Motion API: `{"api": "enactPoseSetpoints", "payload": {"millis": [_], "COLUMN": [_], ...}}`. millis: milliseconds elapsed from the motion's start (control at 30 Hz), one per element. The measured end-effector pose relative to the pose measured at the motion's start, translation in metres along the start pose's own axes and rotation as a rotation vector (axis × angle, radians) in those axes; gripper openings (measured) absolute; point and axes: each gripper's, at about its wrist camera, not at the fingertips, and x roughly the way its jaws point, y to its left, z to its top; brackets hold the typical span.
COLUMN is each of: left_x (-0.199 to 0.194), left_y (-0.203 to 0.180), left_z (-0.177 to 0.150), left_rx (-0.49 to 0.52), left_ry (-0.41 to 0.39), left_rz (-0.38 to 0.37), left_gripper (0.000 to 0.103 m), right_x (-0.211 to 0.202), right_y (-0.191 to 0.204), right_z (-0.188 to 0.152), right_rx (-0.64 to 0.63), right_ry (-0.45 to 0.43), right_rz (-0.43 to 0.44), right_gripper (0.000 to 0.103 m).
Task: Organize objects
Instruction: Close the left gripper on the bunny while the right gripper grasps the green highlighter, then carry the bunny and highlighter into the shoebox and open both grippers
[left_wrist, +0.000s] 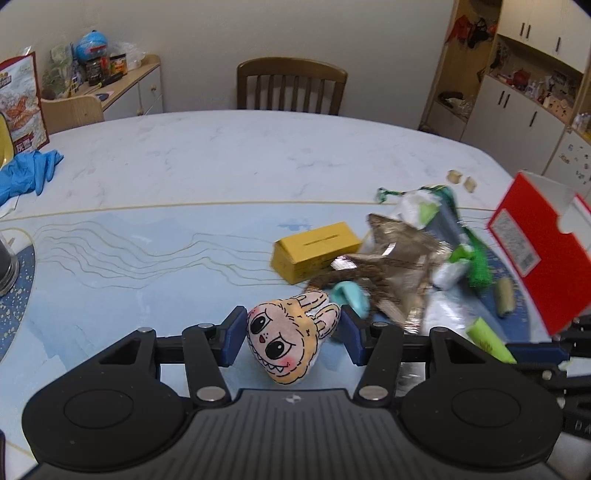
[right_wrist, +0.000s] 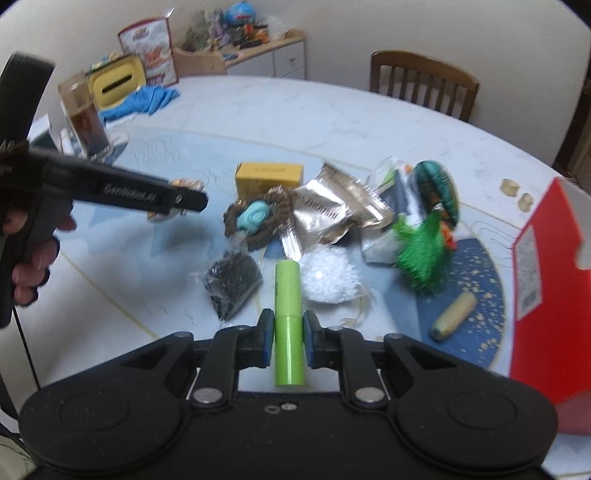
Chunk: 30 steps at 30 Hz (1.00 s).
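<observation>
Low centre, the left gripper (left_wrist: 291, 334) pinches a soft, light plush face (left_wrist: 286, 341); the right gripper (right_wrist: 289, 338) clamps a stiff, probably slippery green tube (right_wrist: 289, 325) mid-length

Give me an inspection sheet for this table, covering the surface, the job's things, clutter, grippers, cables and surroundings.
Surface: pale marbled table with a blue patterned mat.
Job's things: plush face toy between the left gripper's jaws; green tube between the right gripper's jaws; red box at the right edge.
Clutter: yellow box, teal charm on a bead ring, foil packets, green tassel, bag of dark beads, white fluffy piece, beige cylinder, blue gloves, glass of dark drink.
Grippers: both shut on their items.
Cables: one dark cord below the hand.
Surroundings: wooden chair, cluttered sideboard, shelving.
</observation>
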Motion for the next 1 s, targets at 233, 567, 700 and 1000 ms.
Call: {"api": "enactPoseSetpoints", "payload": {"millis": [233,567,700,1000], "left_x": [-0.033,-0.046,-0.039,-0.010], "left_y": [-0.031,-0.115,-0.163,-0.270], "left_z": [0.013,0.038,0.044,0.061], "left_rx": [0.048,0.127,0.166,0.251], "left_ry": [-0.033,-0.034,-0.022,-0.007], "left_rz": [-0.066,-0.173,-0.203,-0.229], "left_gripper": [0.053,0.053,0.053,0.054], "right_x": [-0.045,-0.106,-0.123,-0.146], "right_y": [-0.015,-0.083,-0.123,-0.210], "right_z": [0.005,0.005,-0.005,-0.025], "right_rx": [0.081,0.188,0.225,0.261], "right_ry": [-0.053,-0.118,-0.121,-0.120], "right_rz": [-0.034,-0.093,-0.124,-0.165], "right_gripper": [0.015,0.015,0.015,0.015]}}
